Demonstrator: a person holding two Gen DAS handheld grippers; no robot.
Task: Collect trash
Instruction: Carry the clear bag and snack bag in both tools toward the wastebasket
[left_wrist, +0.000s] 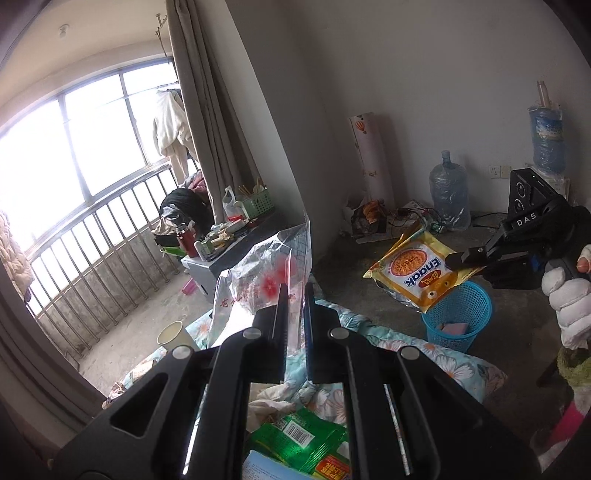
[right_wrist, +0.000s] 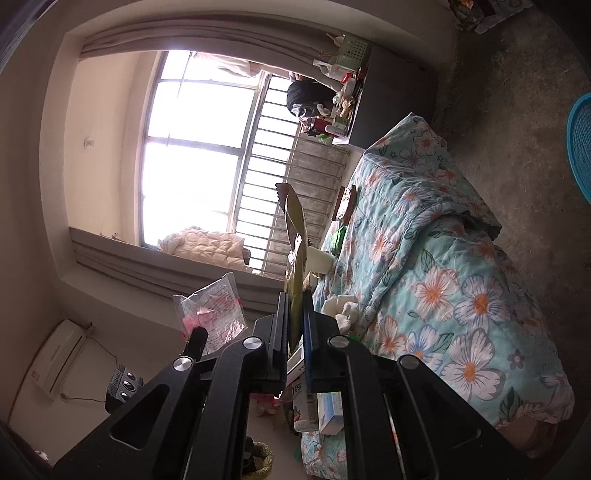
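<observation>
Keep right gripper (left_wrist: 456, 260) clamped on the yellow Enaak snack packet (left_wrist: 415, 273) until squarely over the blue mesh wastebasket (left_wrist: 458, 314), left gripper (left_wrist: 295, 291) likewise pinching its clear plastic wrapper (left_wrist: 266, 273).

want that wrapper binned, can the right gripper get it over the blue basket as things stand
Probably yes. The right gripper holds the yellow snack wrapper just above the blue basket, whose open mouth has nothing over it but the wrapper.
</observation>
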